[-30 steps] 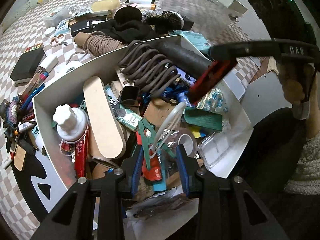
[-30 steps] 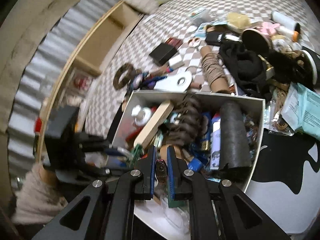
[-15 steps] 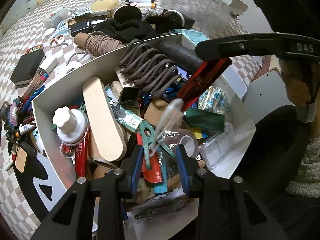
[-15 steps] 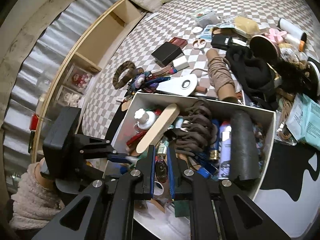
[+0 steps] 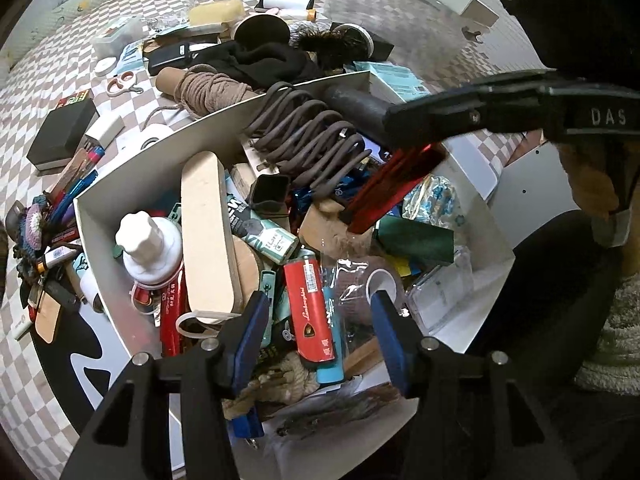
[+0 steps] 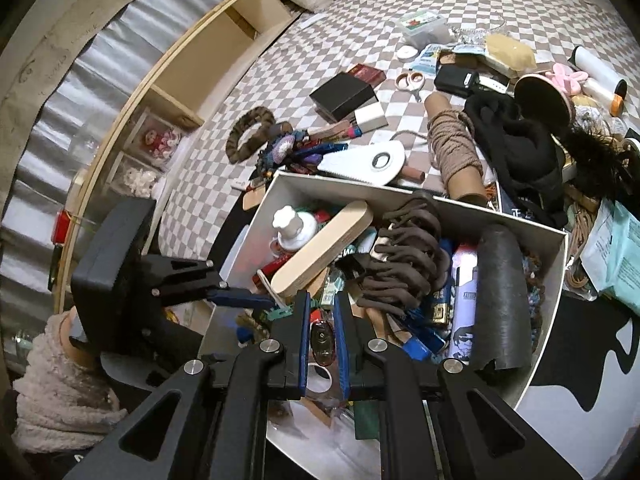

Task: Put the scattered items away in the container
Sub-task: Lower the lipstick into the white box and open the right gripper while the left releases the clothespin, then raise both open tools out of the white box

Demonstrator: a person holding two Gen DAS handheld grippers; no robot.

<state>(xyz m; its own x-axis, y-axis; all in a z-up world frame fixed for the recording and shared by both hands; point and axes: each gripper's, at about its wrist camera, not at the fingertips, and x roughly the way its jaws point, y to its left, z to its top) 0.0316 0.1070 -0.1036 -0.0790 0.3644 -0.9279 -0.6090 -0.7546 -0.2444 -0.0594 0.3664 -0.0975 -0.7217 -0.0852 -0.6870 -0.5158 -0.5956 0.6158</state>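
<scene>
The right gripper point(image 6: 321, 334) grips a red lighter point(image 6: 322, 343) above the full box point(image 5: 100, 216), while the left gripper point(image 5: 316, 336) hangs open.

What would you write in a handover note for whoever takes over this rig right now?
Left gripper: open, empty, over the near end of the white rectangular container.
Right gripper: shut on a small dark red glossy oblong item, held above the container.
Done: the container is already piled high, including a long beige wooden block and a coiled brown cord.
Left: drop the red item in, then collect the twine spool, black box, pink scissors and other clutter on the checkered cloth.
</scene>
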